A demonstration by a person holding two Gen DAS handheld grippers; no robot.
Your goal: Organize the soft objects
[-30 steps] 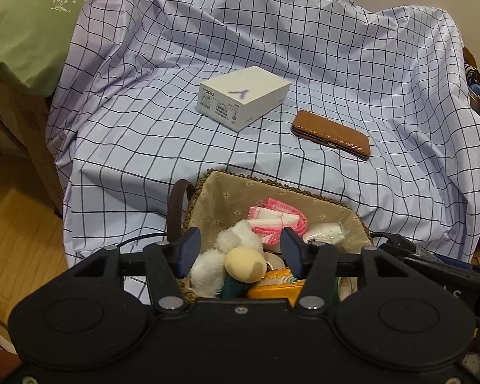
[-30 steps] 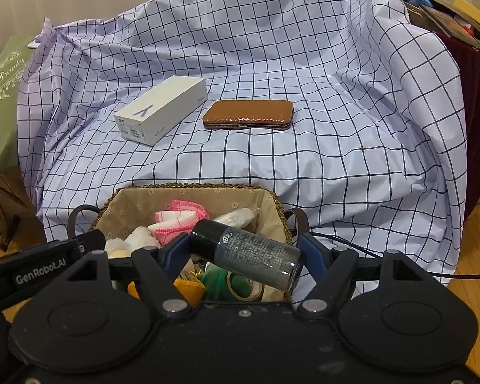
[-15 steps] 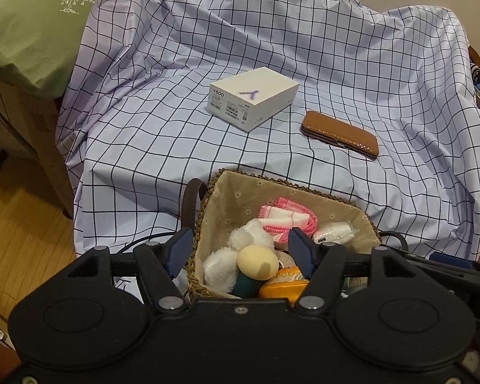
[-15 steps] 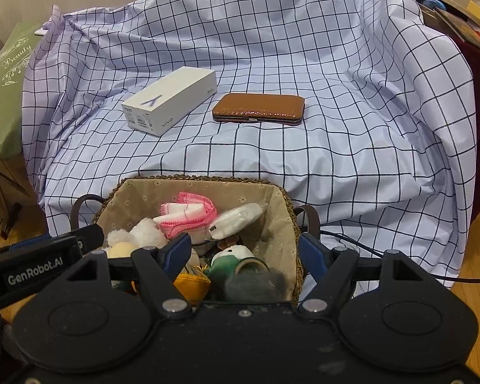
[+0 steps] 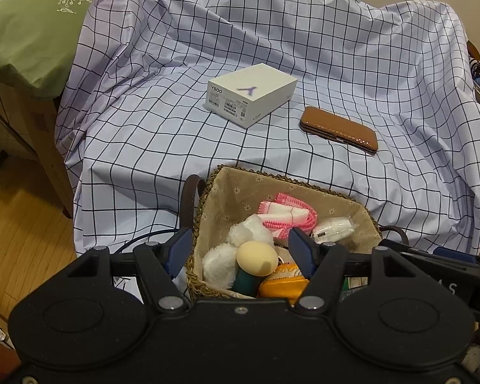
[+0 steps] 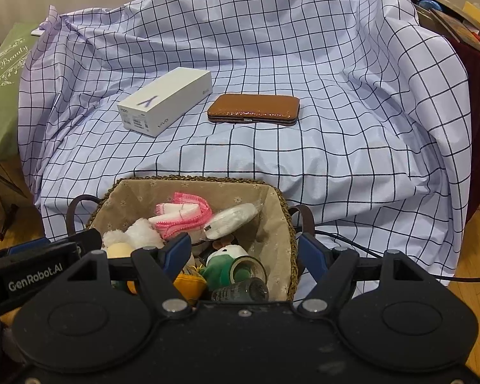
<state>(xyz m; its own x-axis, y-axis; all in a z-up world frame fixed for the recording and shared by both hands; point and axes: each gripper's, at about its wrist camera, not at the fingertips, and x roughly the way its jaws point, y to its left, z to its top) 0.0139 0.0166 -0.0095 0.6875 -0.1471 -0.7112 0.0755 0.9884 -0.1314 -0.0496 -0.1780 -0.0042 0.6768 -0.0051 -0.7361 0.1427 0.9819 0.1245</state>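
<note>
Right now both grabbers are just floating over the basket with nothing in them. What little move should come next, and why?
Probably lower the left gripper onto the white fluffy toy. Its fingers are open and empty, and that toy lies on top of the pile at the near left of the basket, almost under them. The bottle by the right gripper looks hard, so I'd leave it.

Basket (image 6: pixel 284 224): woven, cloth-lined, dark loop handles, before the draped seat
Inside: white plush (image 5: pixel 249 233), beige sponge egg (image 5: pixel 257 253), pink-edged cloth (image 6: pixel 180 214), wrapped white roll (image 6: pixel 232 217), green plush (image 6: pixel 222 260)
</note>
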